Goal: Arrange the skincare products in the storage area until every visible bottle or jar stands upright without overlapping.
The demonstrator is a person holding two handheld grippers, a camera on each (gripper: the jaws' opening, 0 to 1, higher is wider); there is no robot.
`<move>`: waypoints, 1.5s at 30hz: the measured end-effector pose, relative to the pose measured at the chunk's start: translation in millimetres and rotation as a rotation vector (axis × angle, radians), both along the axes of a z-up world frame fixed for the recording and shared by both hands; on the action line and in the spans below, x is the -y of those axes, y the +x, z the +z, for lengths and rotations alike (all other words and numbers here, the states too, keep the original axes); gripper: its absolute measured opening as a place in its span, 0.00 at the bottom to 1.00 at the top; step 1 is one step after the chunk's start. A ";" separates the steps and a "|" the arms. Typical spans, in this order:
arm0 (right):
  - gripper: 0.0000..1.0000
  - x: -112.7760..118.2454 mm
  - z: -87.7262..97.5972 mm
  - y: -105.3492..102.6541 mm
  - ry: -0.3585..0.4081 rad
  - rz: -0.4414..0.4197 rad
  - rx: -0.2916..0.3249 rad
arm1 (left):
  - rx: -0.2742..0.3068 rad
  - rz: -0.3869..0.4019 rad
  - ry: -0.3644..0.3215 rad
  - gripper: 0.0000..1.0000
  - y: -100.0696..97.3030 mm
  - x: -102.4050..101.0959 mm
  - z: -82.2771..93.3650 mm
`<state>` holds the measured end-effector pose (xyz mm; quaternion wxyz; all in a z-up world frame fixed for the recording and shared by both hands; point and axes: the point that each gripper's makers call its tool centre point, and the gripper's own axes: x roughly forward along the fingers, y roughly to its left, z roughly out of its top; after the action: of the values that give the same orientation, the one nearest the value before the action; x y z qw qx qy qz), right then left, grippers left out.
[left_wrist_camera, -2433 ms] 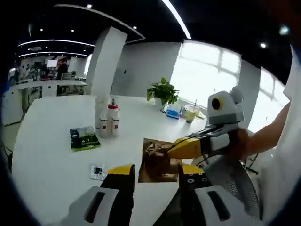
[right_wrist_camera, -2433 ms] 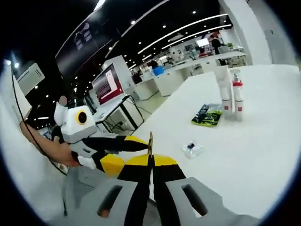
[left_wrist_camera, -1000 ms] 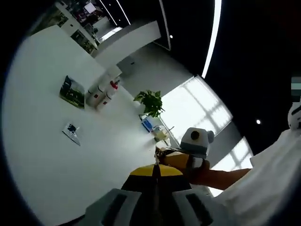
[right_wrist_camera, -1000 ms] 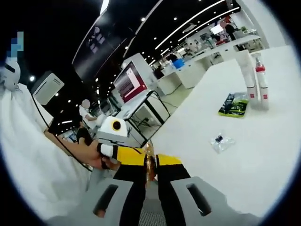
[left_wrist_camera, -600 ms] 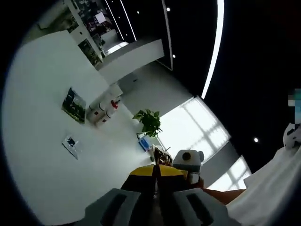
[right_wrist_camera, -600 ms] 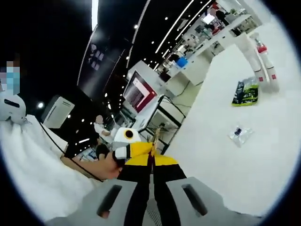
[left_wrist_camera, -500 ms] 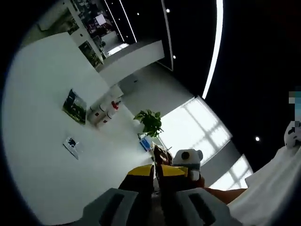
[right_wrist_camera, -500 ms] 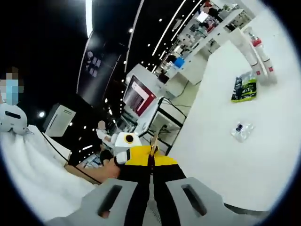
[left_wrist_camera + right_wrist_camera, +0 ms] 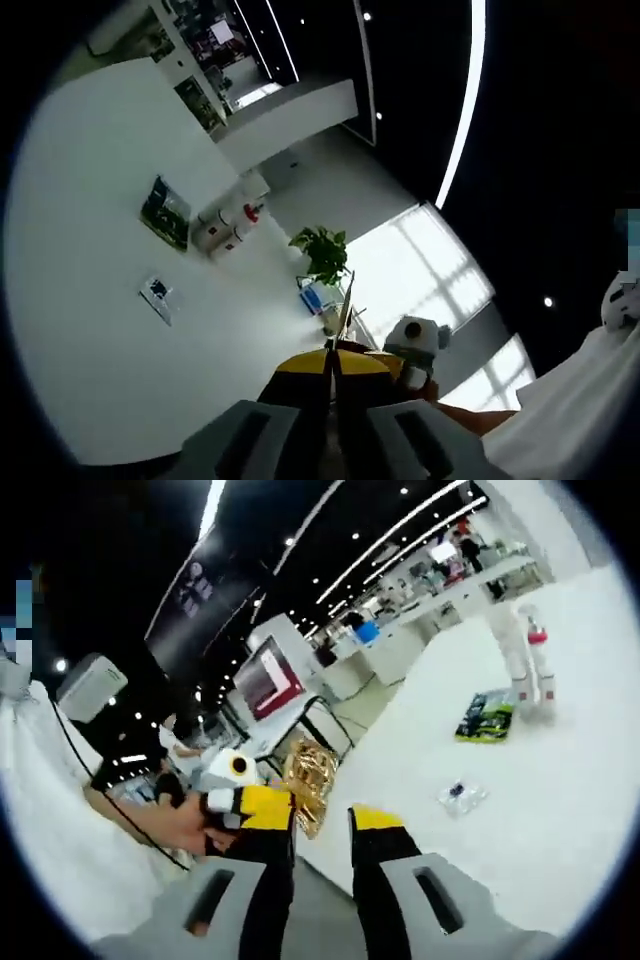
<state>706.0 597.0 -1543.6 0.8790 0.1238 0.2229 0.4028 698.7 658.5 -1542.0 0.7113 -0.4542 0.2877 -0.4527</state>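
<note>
A gold foil sachet hangs off the edge of the white tabletop, pinched by the left gripper, whose fingers are pressed together on its thin edge. In the right gripper view that sachet sits just left of the right gripper, whose fingers are spread apart and hold nothing. Well ahead of both sets of fingers, two white bottles stand upright and close together, one with a red collar. Just before them lies a flat green-and-black packet, and nearer the fingers a small clear sachet lies alone.

The risk, as I judge it, is the foil sachet: it is limp, held by a narrow edge, and out past the tabletop, so a loosened pinch would likely drop it to the floor and out of the workspace. Set down carelessly, it could also land across the clear sachet or flat packet, or a sweeping reach could knock the bottles over.

The tabletop is plain, smooth and glossy. Beyond it are a potted plant, bright windows, ceiling light strips and rows of office desks.
</note>
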 end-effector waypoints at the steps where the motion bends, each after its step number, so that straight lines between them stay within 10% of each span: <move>1: 0.33 4.9 -4.7 1.9 -0.064 -0.022 0.038 | -0.012 0.023 -0.006 0.01 6.2 -4.6 0.0; 4: 0.44 21.5 -22.1 10.7 -0.321 -0.084 0.199 | -0.032 0.062 -0.019 0.01 18.6 -13.2 1.1; 8: 0.37 20.4 -39.1 16.5 -0.476 -0.098 0.282 | -0.040 0.095 -0.001 0.01 32.7 -19.6 2.0; 11: 0.29 31.4 -68.7 21.7 -0.734 -0.046 0.292 | -0.042 0.108 0.036 0.01 42.8 -24.4 0.2; 22: 0.24 43.1 -82.8 18.9 -0.670 -0.075 0.163 | -0.089 0.219 0.138 0.01 104.1 -53.8 -21.3; 45: 0.32 41.6 -91.6 15.0 -0.688 -0.048 0.159 | -0.189 0.282 0.155 0.01 206.8 -60.6 -58.8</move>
<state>721.1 555.3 -1635.2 0.8931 -0.2060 0.2736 0.2917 905.5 719.1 -1600.8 0.7703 -0.4744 0.3210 -0.2804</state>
